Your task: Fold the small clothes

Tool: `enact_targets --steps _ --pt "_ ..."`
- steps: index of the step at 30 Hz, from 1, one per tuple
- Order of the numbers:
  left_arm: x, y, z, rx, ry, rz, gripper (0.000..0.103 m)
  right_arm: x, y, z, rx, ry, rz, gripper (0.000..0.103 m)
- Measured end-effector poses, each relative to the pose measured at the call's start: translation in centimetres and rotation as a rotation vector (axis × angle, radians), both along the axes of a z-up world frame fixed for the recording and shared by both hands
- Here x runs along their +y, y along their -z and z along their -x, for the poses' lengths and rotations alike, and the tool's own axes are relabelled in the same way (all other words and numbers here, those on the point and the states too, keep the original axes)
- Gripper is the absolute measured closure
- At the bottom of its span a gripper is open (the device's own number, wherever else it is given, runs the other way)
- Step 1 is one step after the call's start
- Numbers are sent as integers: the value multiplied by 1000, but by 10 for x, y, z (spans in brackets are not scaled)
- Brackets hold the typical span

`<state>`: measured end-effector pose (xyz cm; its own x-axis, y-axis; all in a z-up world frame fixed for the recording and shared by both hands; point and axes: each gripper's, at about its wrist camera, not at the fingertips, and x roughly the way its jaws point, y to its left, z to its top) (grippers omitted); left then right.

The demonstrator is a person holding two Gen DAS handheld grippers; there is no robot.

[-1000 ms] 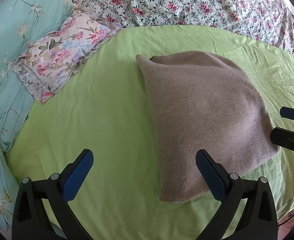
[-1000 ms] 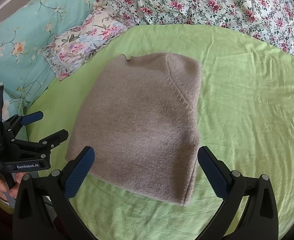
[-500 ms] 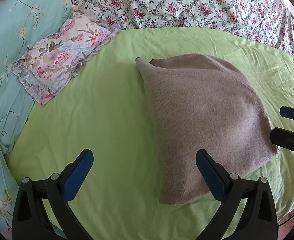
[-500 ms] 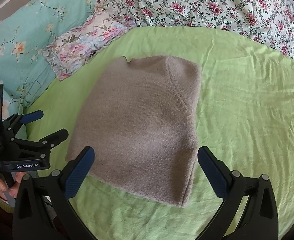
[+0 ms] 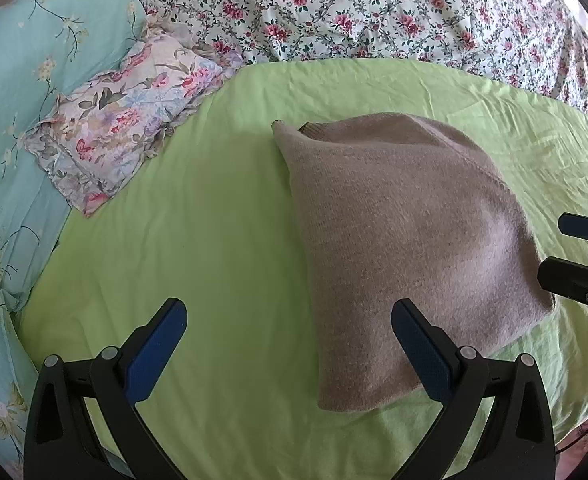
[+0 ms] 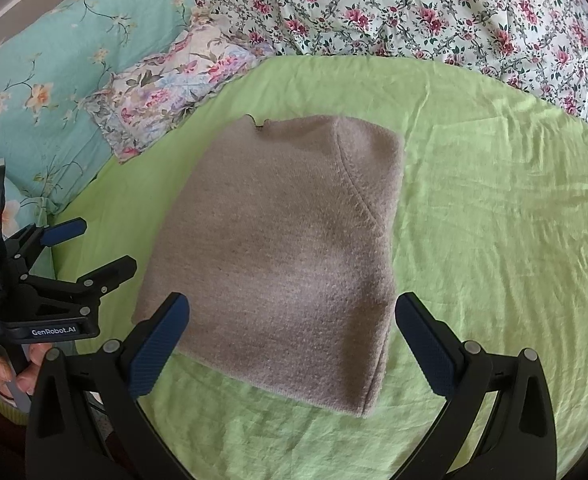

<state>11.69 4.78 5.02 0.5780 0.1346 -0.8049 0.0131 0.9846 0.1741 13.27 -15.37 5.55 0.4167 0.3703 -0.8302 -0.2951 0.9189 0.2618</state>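
A grey-brown knitted garment (image 5: 406, 248) lies folded into a compact rectangle on the green sheet (image 5: 213, 240); it also shows in the right wrist view (image 6: 285, 256). My left gripper (image 5: 289, 344) is open and empty, above the sheet at the garment's near left edge. My right gripper (image 6: 294, 340) is open and empty, just above the garment's near edge. The left gripper shows at the left of the right wrist view (image 6: 89, 248), open. The right gripper's fingers (image 5: 574, 252) show at the right edge of the left wrist view.
A floral pillow (image 5: 121, 128) lies at the sheet's far left, with turquoise bedding (image 5: 21, 80) beyond it. A rose-patterned quilt (image 5: 374, 12) runs along the back. The sheet's near edge (image 6: 253, 452) is at the bottom.
Both grippers have drawn back slightly from the garment, which sits a little farther away in both views. Both stay open. The garment has not moved.
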Motion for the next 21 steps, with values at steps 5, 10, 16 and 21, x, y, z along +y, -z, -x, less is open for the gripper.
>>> enact_targets --steps 5,10,16,21 --pt "0 0 0 0 0 -2 1 1 -1 0 -1 0 2 0" --pt "-1 0 0 2 3 -2 1 1 -1 -1 2 1 3 0" --pt "-2 0 -2 1 9 -2 1 2 -1 -1 3 1 3 0" --pt "-3 0 -5 2 16 -2 1 2 -1 -1 2 3 4 0"
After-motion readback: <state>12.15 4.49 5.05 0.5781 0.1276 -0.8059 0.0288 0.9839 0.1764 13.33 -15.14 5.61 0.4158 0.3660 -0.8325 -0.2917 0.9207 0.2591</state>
